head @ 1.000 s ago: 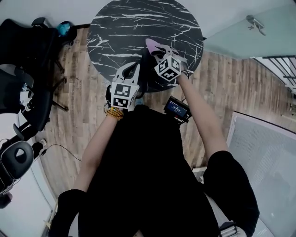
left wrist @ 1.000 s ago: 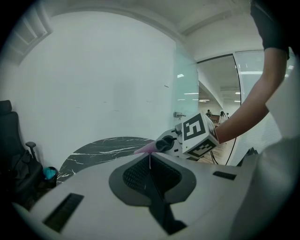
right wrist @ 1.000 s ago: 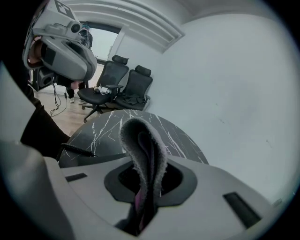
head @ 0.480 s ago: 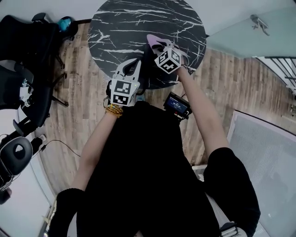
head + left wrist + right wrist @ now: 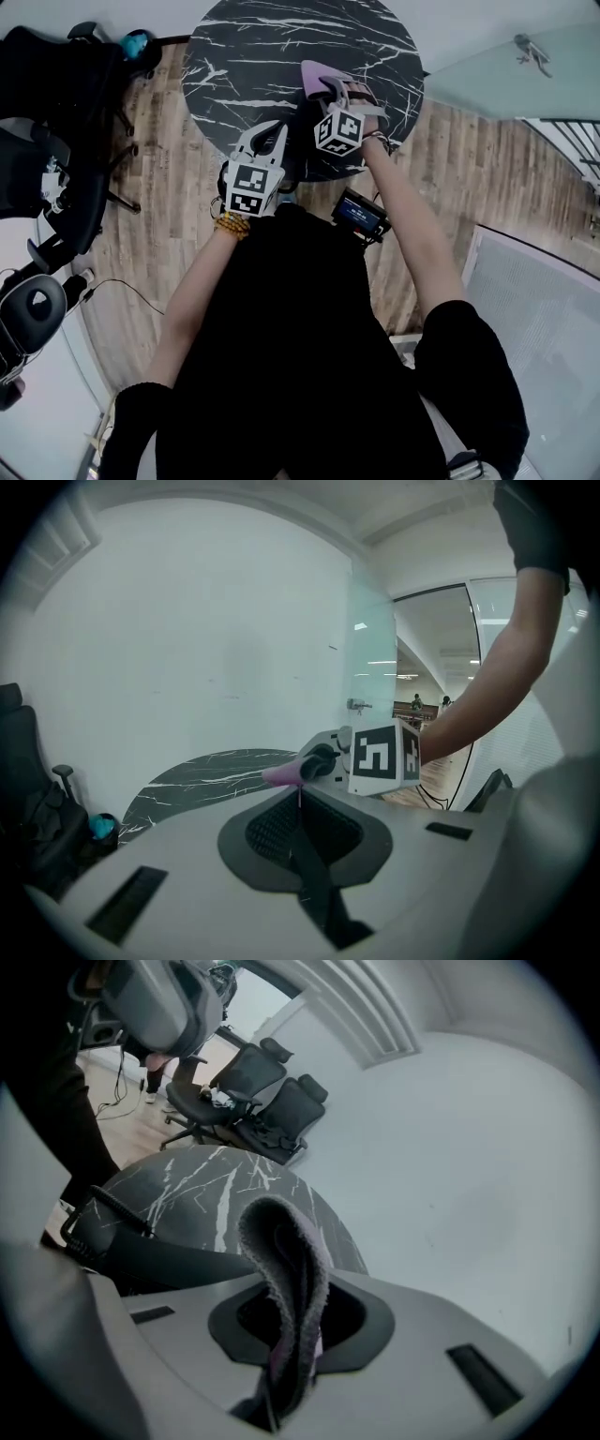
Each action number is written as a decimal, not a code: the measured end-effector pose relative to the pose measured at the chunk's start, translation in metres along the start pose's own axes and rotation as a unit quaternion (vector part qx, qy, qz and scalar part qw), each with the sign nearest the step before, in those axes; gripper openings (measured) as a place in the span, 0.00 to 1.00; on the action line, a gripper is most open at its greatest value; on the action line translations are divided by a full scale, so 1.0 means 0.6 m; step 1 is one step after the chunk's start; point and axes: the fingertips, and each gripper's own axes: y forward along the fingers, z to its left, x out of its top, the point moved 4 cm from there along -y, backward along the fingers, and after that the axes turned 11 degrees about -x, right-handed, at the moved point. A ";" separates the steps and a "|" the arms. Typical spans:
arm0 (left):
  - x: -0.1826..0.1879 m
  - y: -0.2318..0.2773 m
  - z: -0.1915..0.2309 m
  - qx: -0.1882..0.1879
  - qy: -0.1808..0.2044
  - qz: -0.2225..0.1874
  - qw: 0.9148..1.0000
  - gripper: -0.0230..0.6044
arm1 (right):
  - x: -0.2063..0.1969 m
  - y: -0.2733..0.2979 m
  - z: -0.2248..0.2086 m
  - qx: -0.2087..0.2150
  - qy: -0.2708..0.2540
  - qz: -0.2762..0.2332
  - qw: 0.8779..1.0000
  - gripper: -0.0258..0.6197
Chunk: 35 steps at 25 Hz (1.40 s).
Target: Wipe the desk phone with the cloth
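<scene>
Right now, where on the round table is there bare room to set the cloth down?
The far half of the table, toward the wall, is bare, and so is the side toward the chairs. The near edge is crowded: the left tool, the right tool holding the cloth, and the dark desk phone cluster there.

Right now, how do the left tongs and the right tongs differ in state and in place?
The right tongs are shut on the pink cloth; the left tongs are shut with nothing between them. In the head view, the right tongs reach farther over the black marble table, while the left tongs are near its close edge. Both carry a cube with square markers.
</scene>
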 end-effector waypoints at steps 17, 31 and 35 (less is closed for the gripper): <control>-0.014 -0.008 0.016 -0.002 -0.009 0.008 1.000 0.07 | -0.021 0.014 0.101 0.134 0.097 0.059 0.985 0.13; -0.019 0.004 0.004 -0.012 -0.004 0.016 1.000 0.07 | -0.018 0.005 0.126 0.151 0.139 0.066 0.976 0.13; -0.022 0.006 0.001 -0.015 -0.005 0.018 1.000 0.07 | -0.013 -0.001 0.136 0.159 0.144 0.065 0.974 0.13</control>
